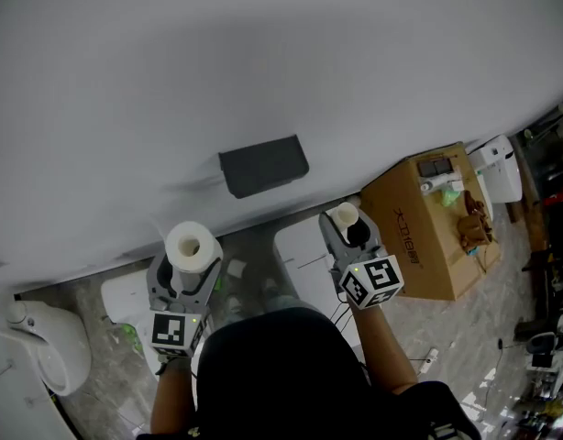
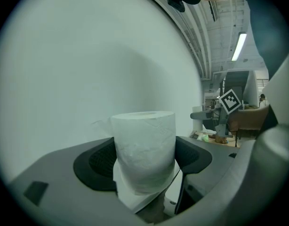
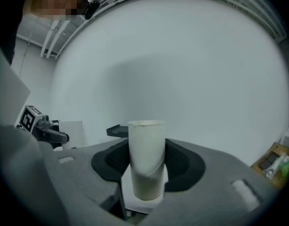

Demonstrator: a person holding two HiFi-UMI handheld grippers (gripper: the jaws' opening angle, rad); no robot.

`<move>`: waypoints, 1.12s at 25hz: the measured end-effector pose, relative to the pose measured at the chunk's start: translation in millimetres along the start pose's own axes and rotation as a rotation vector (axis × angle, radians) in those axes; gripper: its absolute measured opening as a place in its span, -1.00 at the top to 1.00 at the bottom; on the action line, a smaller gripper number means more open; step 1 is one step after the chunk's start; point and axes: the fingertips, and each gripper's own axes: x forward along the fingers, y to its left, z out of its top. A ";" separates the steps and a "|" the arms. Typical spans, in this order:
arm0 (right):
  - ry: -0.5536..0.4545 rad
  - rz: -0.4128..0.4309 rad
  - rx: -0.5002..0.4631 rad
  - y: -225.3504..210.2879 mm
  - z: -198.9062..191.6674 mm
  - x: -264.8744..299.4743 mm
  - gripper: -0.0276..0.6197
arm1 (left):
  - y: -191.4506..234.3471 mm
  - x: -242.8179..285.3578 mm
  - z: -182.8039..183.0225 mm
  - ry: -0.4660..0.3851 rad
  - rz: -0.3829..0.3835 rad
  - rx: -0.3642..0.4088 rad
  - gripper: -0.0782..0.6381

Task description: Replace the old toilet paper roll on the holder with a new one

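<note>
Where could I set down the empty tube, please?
The cardboard box is bare on its printed part; small items crowd its other end. The white panel left of the box also looks free. The floor at lower right is cluttered.

Left gripper (image 1: pixel 192 253) and right gripper (image 1: pixel 347 220), jaws clamped.

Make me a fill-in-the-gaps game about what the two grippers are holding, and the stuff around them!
1. The left gripper is shut on the full toilet paper roll, whose colour is ____.
2. The right gripper is shut on the bare pale cardboard tube, which has no ____ left on it.
3. The dark grey box-shaped holder hangs on the white ____.
Missing words: white; paper; wall.
</note>
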 end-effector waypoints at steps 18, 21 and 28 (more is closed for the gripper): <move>0.008 -0.164 0.091 -28.5 -27.4 -59.6 0.33 | -53.7 61.5 82.6 -0.091 -0.259 0.156 -0.29; -0.007 -0.193 0.108 -37.4 -27.5 -67.1 0.33 | -63.8 77.4 104.4 -0.101 -0.298 0.152 -0.28; -0.042 -0.251 0.135 -56.6 -24.0 -87.0 0.33 | -92.8 120.8 139.6 -0.133 -0.387 0.179 -0.28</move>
